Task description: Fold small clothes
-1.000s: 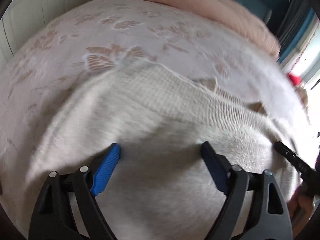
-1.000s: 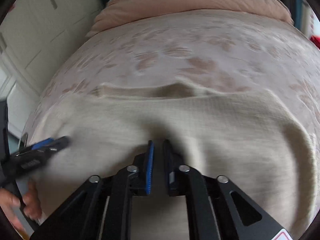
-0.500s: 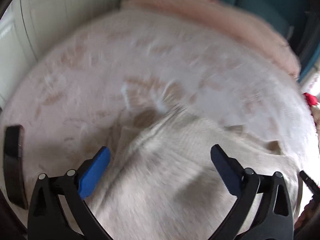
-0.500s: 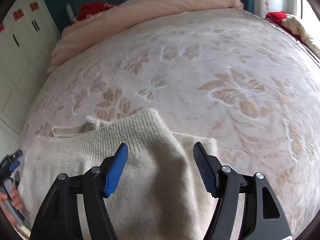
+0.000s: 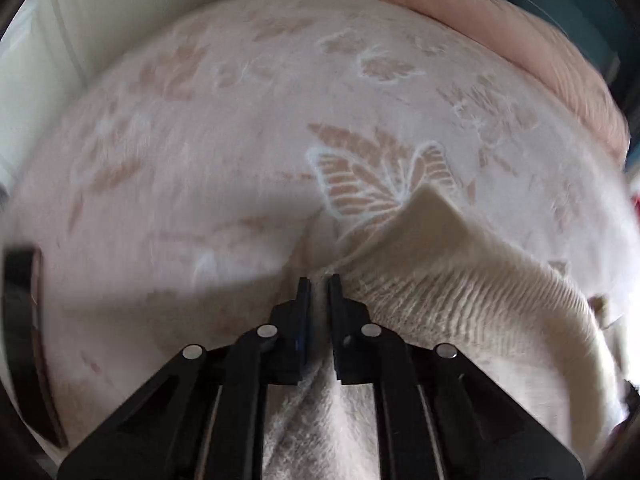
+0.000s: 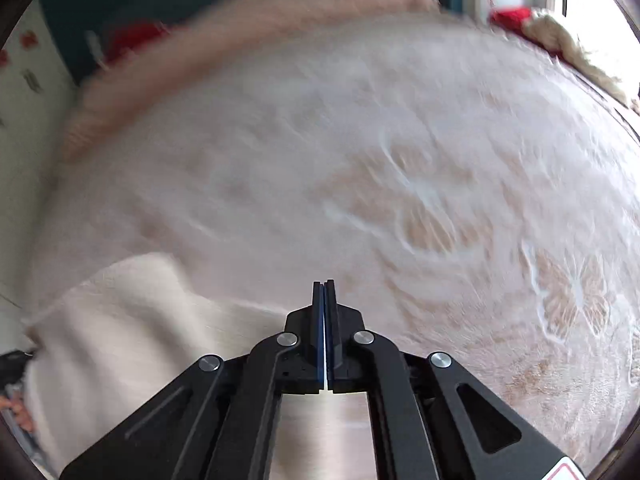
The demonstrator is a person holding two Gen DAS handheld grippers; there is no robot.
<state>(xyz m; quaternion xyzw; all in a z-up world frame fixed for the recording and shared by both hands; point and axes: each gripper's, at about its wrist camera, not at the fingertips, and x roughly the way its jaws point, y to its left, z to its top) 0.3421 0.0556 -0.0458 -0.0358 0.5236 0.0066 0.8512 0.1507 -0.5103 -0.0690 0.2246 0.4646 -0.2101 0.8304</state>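
A cream knitted sweater (image 5: 460,300) lies on a pale butterfly-patterned bedspread (image 5: 240,140), one ribbed corner poking up. My left gripper (image 5: 318,280) sits at the sweater's left edge, its jaws closing tight on a pinch of knit that shows between the pads. In the right wrist view the sweater (image 6: 120,320) spreads to the lower left and runs under my right gripper (image 6: 324,282). Its jaws are closing at the sweater's right edge, with only a thin pale sliver of cloth between the pads. Both views are blurred.
A rolled pink quilt (image 5: 480,20) lies along the far edge of the bed. A dark flat object (image 5: 20,320) rests at the left edge. Red cloth (image 6: 512,16) and a cream knit (image 6: 560,40) sit far right. White cupboards (image 5: 80,20) stand to the left.
Both grippers opened, slid outward over the sweater to its opposite edges, then shut there. The left moved to the left edge, the right to the right edge.
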